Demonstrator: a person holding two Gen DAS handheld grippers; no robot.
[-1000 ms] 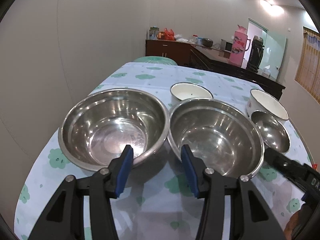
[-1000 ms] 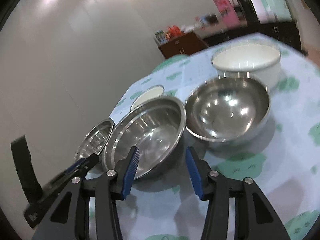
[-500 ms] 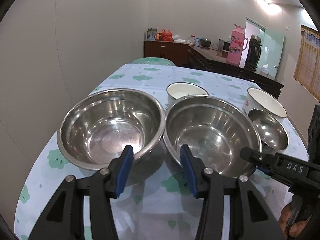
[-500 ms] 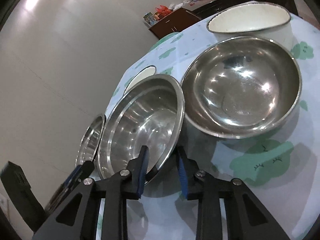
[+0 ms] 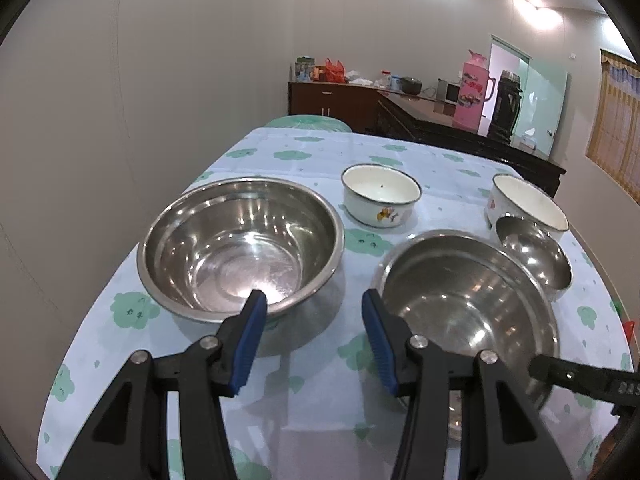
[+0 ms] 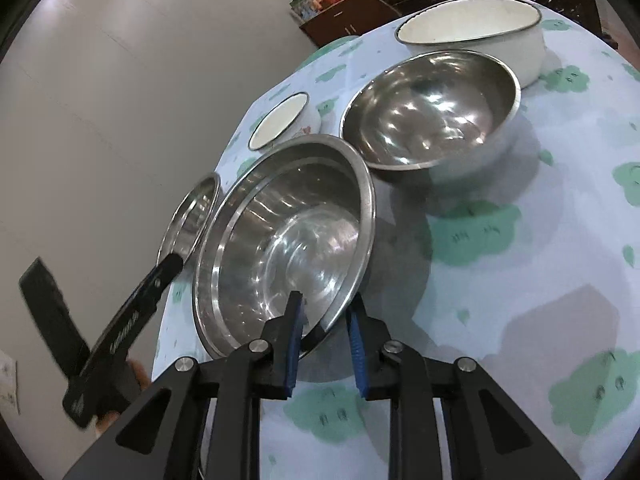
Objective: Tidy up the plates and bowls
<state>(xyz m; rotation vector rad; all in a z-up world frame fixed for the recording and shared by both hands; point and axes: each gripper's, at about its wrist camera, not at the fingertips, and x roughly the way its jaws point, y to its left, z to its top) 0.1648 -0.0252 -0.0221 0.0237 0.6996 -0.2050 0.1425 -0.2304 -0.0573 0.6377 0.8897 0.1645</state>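
Tablecloth (image 6: 560, 208); steel bowl (image 6: 280, 248) rim between right gripper (image 6: 322, 320) fingers.

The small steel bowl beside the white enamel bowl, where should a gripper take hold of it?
Grip the small steel bowl by its thin near rim, one finger inside, one outside. Come from the near side: the white enamel bowl crowds its far side, and its curved wall offers no flat hold.

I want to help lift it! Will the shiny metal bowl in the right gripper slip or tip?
Probably slippery: the metal bowl is smooth and shiny. The right gripper pinches only one rim edge, so it may tilt or swing. It looks thin, so likely light.
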